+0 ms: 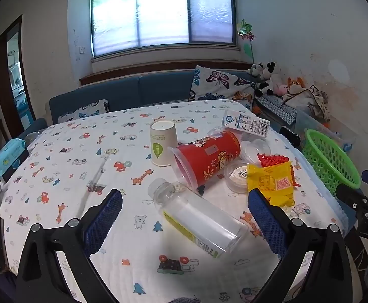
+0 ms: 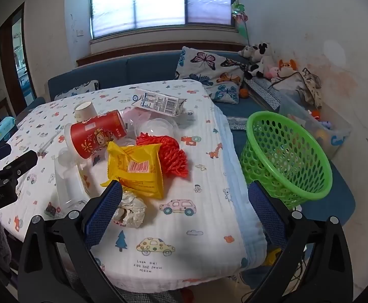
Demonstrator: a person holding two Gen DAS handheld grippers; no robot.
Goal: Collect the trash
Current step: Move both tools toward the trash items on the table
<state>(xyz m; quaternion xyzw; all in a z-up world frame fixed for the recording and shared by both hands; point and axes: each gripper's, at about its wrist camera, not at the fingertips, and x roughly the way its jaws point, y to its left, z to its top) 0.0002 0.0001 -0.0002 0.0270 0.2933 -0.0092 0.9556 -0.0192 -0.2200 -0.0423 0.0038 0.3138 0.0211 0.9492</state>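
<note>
Two handheld grippers hover over a table covered in a white cloth printed with cartoon cars and animals (image 1: 65, 156), and both are spread apart and hold nothing.

From the left wrist view, the left gripper (image 1: 185, 217) frames a clear plastic bottle lying on its side (image 1: 199, 217). Beyond it lie a red printed plastic cup on its side (image 1: 206, 159), mouth toward the camera, and an upside-down beige paper cup (image 1: 162, 142) just beside it. Further right are a small round lidded tub (image 1: 237, 176), a yellow snack wrapper (image 1: 272, 183), red mesh netting (image 1: 271, 160) and a flattened white milk carton (image 1: 247, 122). A green perforated plastic basket (image 1: 333, 161) stands off the table's right edge.

From the right wrist view, the right gripper (image 2: 185, 214) sits low over the near table edge. A crumpled ball of whitish paper (image 2: 131, 212) touches its left finger. The yellow wrapper lies just behind, overlapping the netting. The basket tilts toward the table, and what shows of its inside looks empty.

The likely next step is picking the first item. The paper ball seems easiest: centre it between the fingers, pinch gently, then carry it right to the basket.
</note>
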